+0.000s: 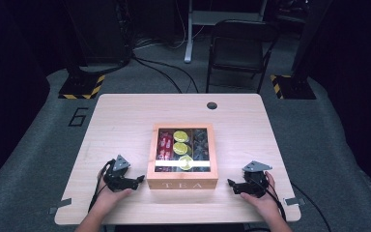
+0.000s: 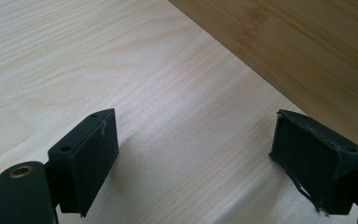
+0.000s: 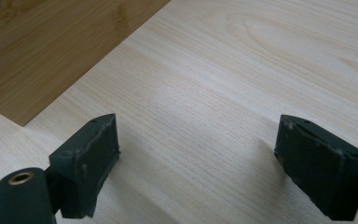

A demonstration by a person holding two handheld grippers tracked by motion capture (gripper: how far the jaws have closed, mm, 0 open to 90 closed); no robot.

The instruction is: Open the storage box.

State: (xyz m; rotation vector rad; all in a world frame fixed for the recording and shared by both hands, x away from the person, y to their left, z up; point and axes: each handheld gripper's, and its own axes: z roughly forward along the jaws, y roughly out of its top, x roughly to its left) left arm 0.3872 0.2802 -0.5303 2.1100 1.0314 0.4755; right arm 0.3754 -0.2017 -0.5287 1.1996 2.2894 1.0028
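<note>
A wooden tea box [image 1: 182, 180] marked TEA stands shut in the middle of the table, near the front edge. Through its glass lid I see red packets, yellow round packets and dark ones in separate compartments. My left gripper [image 1: 138, 181] rests on the table just left of the box, its jaws pointing at the box's left wall [image 2: 303, 51]. It is open, with nothing between its pads [image 2: 95, 156]. My right gripper [image 1: 231, 184] lies to the right of the box, open and empty, with the box's wall [image 3: 51, 46] ahead of it.
The light wooden table [image 1: 121, 121] has a round cable hole [image 1: 212, 105] at the back. A black folding chair [image 1: 239, 48] stands behind the table. Cables run over the grey floor, and stand bases with yellow-black tape [image 1: 82, 86] sit at both back corners.
</note>
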